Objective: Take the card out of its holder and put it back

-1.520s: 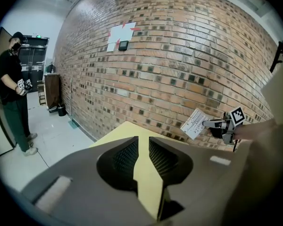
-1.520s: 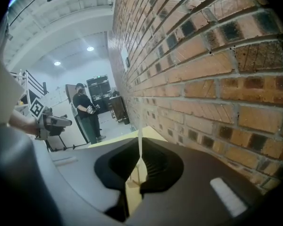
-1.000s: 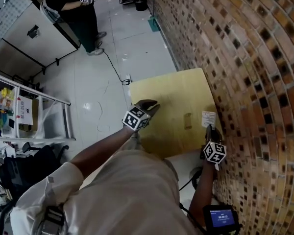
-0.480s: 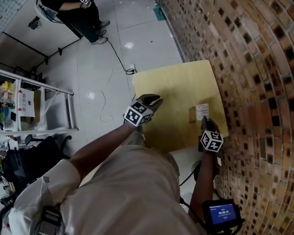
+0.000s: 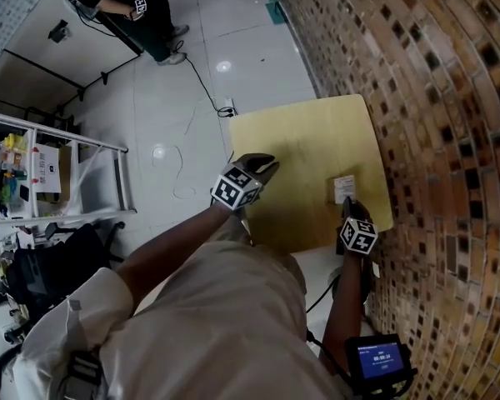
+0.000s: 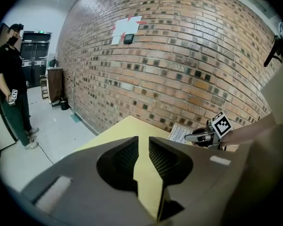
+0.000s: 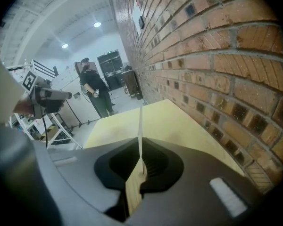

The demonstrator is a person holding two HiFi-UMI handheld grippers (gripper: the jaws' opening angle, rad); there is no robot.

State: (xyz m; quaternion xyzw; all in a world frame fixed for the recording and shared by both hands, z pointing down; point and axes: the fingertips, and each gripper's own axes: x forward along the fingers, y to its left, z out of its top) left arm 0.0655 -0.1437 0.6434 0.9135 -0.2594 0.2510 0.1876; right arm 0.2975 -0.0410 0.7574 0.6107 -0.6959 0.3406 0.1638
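Observation:
My right gripper (image 5: 349,206) is at the near right corner of the yellow table (image 5: 300,140), close to the brick wall. It is shut on a white printed card (image 5: 344,187). In the right gripper view the card (image 7: 140,126) stands edge-on as a thin white line between the pads of that gripper (image 7: 140,160). The left gripper view shows the card (image 6: 179,133) sticking out of the right gripper (image 6: 194,136). A small wooden holder (image 5: 330,192) seems to lie just left of the card. Over the table's left edge, my left gripper (image 5: 262,167) holds nothing, its jaws (image 6: 143,149) a narrow gap apart.
A brick wall (image 5: 433,98) runs along the table's right side. On the tiled floor to the left stand a metal rack (image 5: 58,182) and a person in black (image 5: 125,11), with a cable (image 5: 202,90) trailing towards the table. A small blue-screened device (image 5: 377,361) is near my right arm.
The head camera has shifted, so the table sits higher in the picture. Both grippers keep their places over the table, and the right one still holds the card.

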